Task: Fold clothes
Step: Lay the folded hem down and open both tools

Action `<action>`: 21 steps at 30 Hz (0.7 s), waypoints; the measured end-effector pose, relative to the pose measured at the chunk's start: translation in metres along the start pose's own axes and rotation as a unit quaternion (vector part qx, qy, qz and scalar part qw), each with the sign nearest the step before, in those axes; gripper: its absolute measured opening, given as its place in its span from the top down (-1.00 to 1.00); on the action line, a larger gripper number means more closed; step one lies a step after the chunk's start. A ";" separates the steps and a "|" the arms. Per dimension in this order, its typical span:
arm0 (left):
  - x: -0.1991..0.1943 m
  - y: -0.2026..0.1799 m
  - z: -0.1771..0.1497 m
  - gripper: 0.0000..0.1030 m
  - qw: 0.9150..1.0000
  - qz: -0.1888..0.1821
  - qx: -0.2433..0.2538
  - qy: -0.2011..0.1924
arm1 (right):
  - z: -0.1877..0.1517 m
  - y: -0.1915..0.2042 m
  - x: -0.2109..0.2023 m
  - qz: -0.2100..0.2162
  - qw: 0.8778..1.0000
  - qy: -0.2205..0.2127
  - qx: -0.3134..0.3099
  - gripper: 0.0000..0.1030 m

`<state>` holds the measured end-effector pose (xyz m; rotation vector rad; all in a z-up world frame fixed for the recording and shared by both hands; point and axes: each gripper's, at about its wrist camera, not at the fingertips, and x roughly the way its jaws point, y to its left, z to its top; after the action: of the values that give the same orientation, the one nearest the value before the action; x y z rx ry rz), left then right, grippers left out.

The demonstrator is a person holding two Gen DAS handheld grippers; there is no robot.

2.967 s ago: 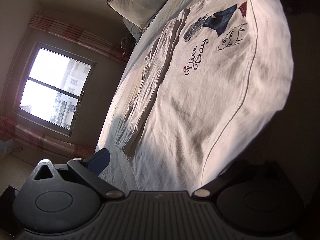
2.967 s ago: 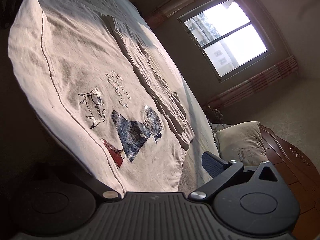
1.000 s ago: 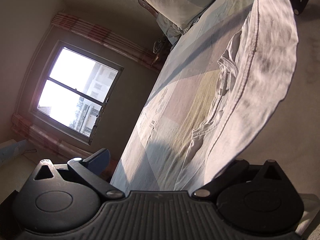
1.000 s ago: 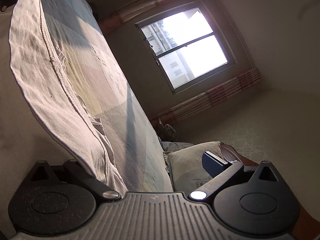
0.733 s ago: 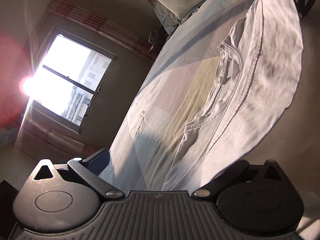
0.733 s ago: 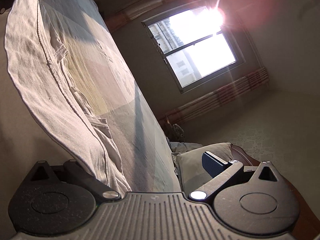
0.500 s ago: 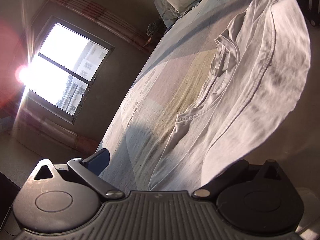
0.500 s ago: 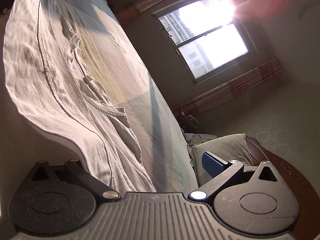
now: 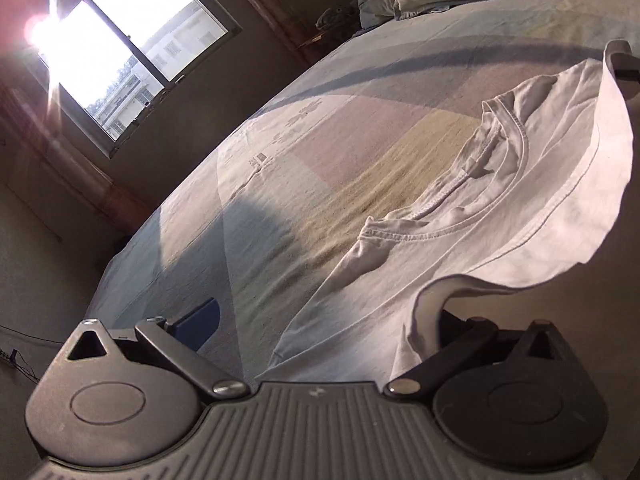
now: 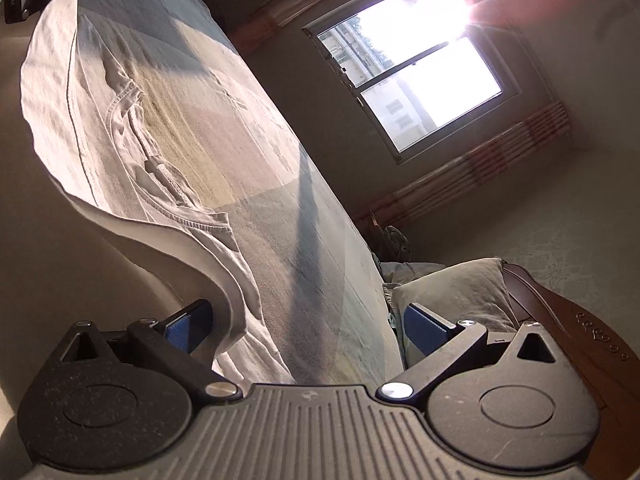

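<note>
- Step in hand, as judged: the hem of the white T-shirt (image 9: 532,184) is being laid over toward the collar on the bed (image 9: 320,152).
- Left gripper (image 9: 320,328): jaws wide apart; hem drapes over the right finger, unclamped.
- Right gripper (image 10: 308,324): jaws wide; cloth passes beside the left blue pad (image 10: 188,326).
- Next move calls for withdrawing both grippers clear, then smoothing the fold.
- Containers: none visible.

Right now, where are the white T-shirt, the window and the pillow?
white T-shirt (image 9: 500,216), left wrist view, on its back below the neckline.
window (image 10: 416,76), right wrist view, on the glass.
pillow (image 10: 456,292), right wrist view, on its front face.
</note>
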<state>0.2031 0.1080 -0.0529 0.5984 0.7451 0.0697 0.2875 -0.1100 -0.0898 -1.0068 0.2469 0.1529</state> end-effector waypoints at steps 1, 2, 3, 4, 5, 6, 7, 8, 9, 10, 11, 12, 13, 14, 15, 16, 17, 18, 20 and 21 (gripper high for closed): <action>0.007 0.004 0.003 -1.00 1.000 -0.019 -0.015 0.011 | 0.003 -0.001 0.012 0.000 1.000 0.005 0.000 -1.00; 0.011 0.009 0.005 -1.00 0.999 -0.039 -0.031 0.017 | 0.006 -0.001 0.024 0.000 1.000 0.012 0.000 -1.00; 0.015 0.014 0.008 -0.99 0.997 -0.060 -0.047 0.024 | 0.007 -0.002 0.035 0.004 1.000 0.021 0.002 -1.00; 0.020 0.019 0.010 -0.99 0.994 -0.080 -0.062 0.030 | 0.010 -0.005 0.042 0.012 1.000 0.028 0.008 -1.00; 0.024 0.024 0.013 -0.99 0.991 -0.100 -0.078 0.037 | 0.012 -0.010 0.046 0.021 0.999 0.033 0.015 -1.00; 0.020 0.030 0.014 -0.99 0.988 -0.115 -0.095 0.030 | 0.014 -0.015 0.048 0.029 0.999 0.035 0.025 -1.00; 0.012 0.037 0.013 -0.99 0.986 -0.126 -0.108 0.018 | 0.016 -0.022 0.044 0.037 0.998 0.032 0.037 -1.00; 0.002 0.044 0.012 -0.99 0.984 -0.134 -0.120 0.007 | 0.016 -0.029 0.037 0.042 0.998 0.027 0.049 -1.00; -0.007 0.052 0.010 -0.99 0.981 -0.141 -0.133 -0.005 | 0.016 -0.036 0.028 0.046 0.997 0.022 0.061 -1.00; -0.018 0.057 0.008 -0.99 0.979 -0.145 -0.142 -0.015 | 0.014 -0.042 0.017 0.049 0.996 0.016 0.075 -1.00; -0.030 0.061 0.004 -0.99 0.978 -0.149 -0.147 -0.023 | 0.012 -0.047 0.007 0.055 0.995 0.012 0.087 -1.00; -0.042 0.064 0.000 -0.99 0.976 -0.153 -0.152 -0.032 | 0.008 -0.049 -0.003 0.064 0.993 0.011 0.096 -1.00; -0.053 0.064 -0.005 -0.99 0.974 -0.163 -0.153 -0.039 | 0.002 -0.051 -0.014 0.073 0.992 0.010 0.105 -1.00; -0.063 0.061 -0.012 -0.99 0.973 -0.178 -0.142 -0.044 | -0.003 -0.051 -0.025 0.081 0.990 0.010 0.111 -1.00; -0.073 0.057 -0.020 -0.99 0.971 -0.195 -0.128 -0.048 | -0.010 -0.050 -0.036 0.088 0.989 0.011 0.116 -1.00; -0.080 0.050 -0.028 -0.99 0.973 -0.201 -0.106 -0.050 | -0.016 -0.048 -0.047 0.095 0.988 0.012 0.121 -1.00; -0.082 0.041 -0.036 -0.99 0.976 -0.196 -0.079 -0.043 | -0.023 -0.045 -0.057 0.102 0.987 0.014 0.127 -1.00; -0.084 0.031 -0.044 -0.99 0.980 -0.188 -0.051 -0.032 | -0.030 -0.043 -0.067 0.109 0.985 0.016 0.133 -1.00; -0.083 0.012 -0.059 -0.99 0.984 -0.178 0.000 -0.008 | -0.043 -0.038 -0.084 0.119 0.982 0.021 0.142 -1.00; -0.079 0.003 -0.067 -0.99 0.984 -0.176 0.021 0.007 | -0.049 -0.036 -0.090 0.122 0.982 0.025 0.144 -1.00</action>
<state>0.1008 0.1216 -0.0412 0.4992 0.8587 -0.2697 0.2027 -0.1717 -0.0608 -0.6904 0.4263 0.3052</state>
